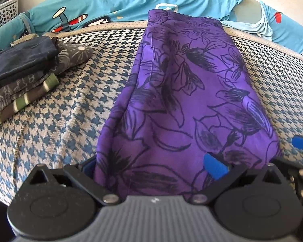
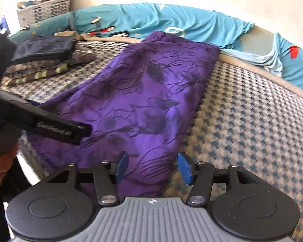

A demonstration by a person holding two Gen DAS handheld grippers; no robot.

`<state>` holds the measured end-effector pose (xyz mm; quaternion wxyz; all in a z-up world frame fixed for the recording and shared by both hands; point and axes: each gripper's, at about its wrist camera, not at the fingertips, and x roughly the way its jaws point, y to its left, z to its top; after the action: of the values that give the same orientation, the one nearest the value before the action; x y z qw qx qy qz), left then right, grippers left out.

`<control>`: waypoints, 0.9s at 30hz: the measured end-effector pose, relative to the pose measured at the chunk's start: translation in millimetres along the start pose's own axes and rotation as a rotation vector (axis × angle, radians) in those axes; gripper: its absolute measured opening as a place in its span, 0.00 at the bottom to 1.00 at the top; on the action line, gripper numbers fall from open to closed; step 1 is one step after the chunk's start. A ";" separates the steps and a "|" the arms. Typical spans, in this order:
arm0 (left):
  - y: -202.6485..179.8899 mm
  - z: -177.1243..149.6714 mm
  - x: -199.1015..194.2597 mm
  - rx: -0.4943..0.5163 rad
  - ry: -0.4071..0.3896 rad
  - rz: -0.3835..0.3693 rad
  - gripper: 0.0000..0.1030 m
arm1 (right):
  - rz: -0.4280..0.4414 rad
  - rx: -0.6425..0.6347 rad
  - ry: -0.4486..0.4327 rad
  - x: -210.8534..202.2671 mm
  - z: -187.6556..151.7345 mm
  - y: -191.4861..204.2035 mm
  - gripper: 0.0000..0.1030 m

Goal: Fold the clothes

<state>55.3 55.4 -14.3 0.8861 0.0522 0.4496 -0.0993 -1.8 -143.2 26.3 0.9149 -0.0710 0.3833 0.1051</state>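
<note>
A purple garment with black flower print (image 1: 187, 92) lies lengthwise on the houndstooth mattress, folded into a long strip; it also shows in the right wrist view (image 2: 143, 96). My left gripper (image 1: 151, 166) is open, its jaws wide apart around the garment's near end; one blue pad (image 1: 215, 166) rests on the cloth, the other is hidden under it. My right gripper (image 2: 153, 168) is open and empty, low over the garment's near right edge. The left gripper's body (image 2: 44, 124) shows at the left in the right wrist view.
A stack of folded dark and striped clothes (image 1: 20, 76) sits at the left of the mattress (image 1: 74, 92). A rumpled blue airplane-print sheet (image 1: 119, 2) lies along the far edge. A white laundry basket (image 2: 43, 10) stands at the far left.
</note>
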 end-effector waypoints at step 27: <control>-42.5 82.3 37.7 0.056 -0.012 -0.046 1.00 | -0.349 0.246 0.141 69.5 64.5 -80.5 0.62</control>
<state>132.3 -5.9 3.6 0.8845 0.0660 0.4426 -0.1322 109.9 -198.0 25.5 0.8920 -0.0316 0.4379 -0.1076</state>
